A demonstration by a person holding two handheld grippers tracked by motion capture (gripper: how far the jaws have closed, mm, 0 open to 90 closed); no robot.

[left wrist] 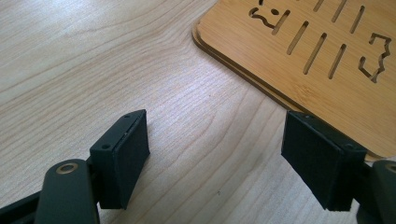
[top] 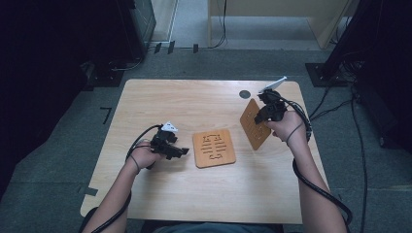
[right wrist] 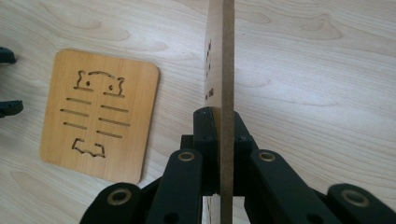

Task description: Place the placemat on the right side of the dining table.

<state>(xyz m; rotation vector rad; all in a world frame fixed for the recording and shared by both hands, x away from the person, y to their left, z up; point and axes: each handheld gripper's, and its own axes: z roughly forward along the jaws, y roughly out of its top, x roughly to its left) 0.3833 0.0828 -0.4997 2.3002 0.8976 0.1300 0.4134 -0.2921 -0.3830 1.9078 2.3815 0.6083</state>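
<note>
The left claw (top: 180, 152) rests low with jaws parted, while the right claw (top: 260, 118) is raised and clamped tight.

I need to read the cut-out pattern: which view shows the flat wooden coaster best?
The right gripper view: the flat coaster lies whole, every slot visible. The high view shows it small; the left gripper view catches one corner.

You're working in a lab-style recording room, not a home.

Your light wooden table (top: 160, 97) stands alone on grey carpet (top: 58, 160) marked with black tape (top: 106, 114). Dark equipment stands (top: 340, 53) flank it, loose cables (top: 362, 145) trail across the floor, and a plywood partition (top: 272, 14) closes off the back.
</note>
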